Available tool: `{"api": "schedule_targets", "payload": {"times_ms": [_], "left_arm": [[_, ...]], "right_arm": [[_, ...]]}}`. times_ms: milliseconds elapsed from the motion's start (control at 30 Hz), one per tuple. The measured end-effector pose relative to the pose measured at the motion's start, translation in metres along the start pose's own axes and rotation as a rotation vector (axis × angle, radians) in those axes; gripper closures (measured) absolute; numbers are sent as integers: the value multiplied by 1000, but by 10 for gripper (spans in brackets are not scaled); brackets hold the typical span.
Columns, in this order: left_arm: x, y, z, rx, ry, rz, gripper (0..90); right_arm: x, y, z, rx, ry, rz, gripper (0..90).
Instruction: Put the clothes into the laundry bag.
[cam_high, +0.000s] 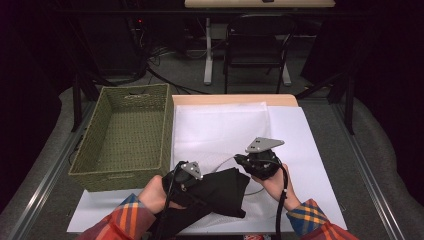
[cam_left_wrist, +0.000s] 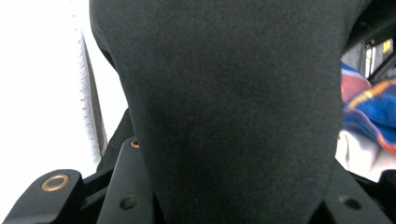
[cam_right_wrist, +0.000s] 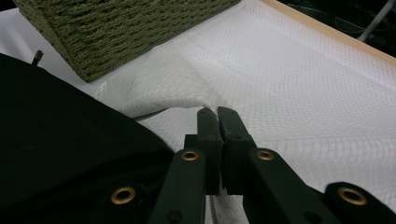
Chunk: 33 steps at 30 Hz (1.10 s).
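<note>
My left gripper (cam_high: 186, 175) had the black cloth (cam_high: 220, 192) clamped, right gripper (cam_right_wrist: 217, 114) pinched shut on the white mesh (cam_right_wrist: 299, 88); best lifted slowly so neither snagged

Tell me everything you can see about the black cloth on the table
The black cloth is a dark, matte, soft-looking fabric, folded or bunched into a rough slab with a pointed corner toward the right. It lies at the near edge of the table on a white mesh sheet, right of the green basket. The left tongs grip its left end, the fabric running up between the jaws. The right tongs sit shut just beyond its right side.
</note>
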<state>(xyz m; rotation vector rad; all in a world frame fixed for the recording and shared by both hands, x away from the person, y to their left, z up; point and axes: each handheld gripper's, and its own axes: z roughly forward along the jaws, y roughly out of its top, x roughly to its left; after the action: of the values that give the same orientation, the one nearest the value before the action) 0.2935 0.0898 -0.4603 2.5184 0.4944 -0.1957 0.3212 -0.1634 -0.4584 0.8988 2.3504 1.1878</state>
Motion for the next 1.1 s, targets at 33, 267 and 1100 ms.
{"api": "schedule_targets", "payload": {"times_ms": [33, 267, 1100], "left_arm": [[1, 0, 2, -6, 15, -14, 608], [7, -2, 21, -27, 40, -114, 604], [23, -5, 41, 4, 190, -192, 337]], "right_arm": [[0, 0, 0, 0, 1, -1, 884], [1, 0, -1, 6, 7, -12, 883], [1, -4, -1, 6, 26, 7, 882]]}}
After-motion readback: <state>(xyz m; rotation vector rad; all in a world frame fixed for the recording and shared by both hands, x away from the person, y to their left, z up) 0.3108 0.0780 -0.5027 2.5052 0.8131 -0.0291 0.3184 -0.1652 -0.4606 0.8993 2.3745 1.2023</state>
